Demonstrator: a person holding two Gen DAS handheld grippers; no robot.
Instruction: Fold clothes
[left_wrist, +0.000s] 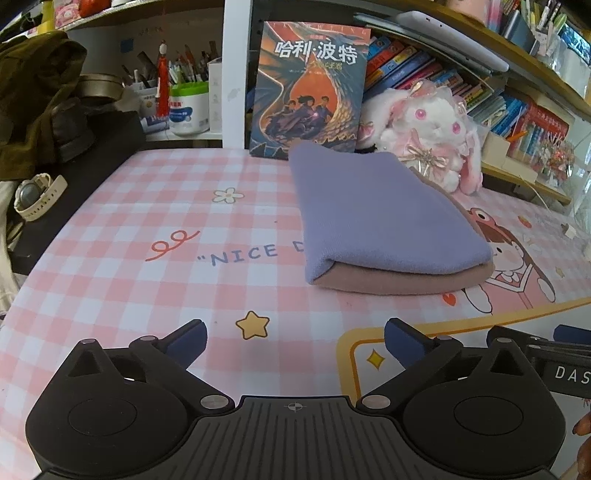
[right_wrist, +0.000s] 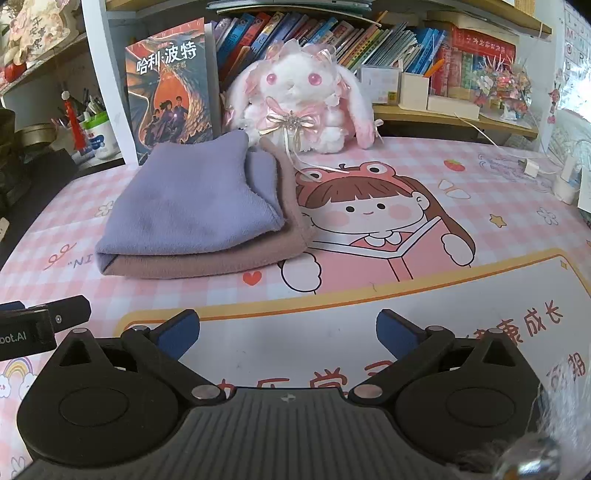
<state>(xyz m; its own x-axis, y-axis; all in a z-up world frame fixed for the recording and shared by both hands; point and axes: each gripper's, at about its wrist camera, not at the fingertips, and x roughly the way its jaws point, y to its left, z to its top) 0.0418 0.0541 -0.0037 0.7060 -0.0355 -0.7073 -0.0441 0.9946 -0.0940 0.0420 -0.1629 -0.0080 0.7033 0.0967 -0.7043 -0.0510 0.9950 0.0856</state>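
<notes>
I see one folded lilac-and-mauve fleece garment on the pink checked tabletop, my left tool and right tool spread wide, empty, bare tabletop beneath them

The folded cloth sits over part of the desk mat lettering, so it just reads "NICE D" and then stops. In the left wrist view the right gripper is chopped off by the right edge, only a black bit with "DAS" showing. The book spines on the shelf are too tiny to read.

Plush rabbit beside upright book
</notes>
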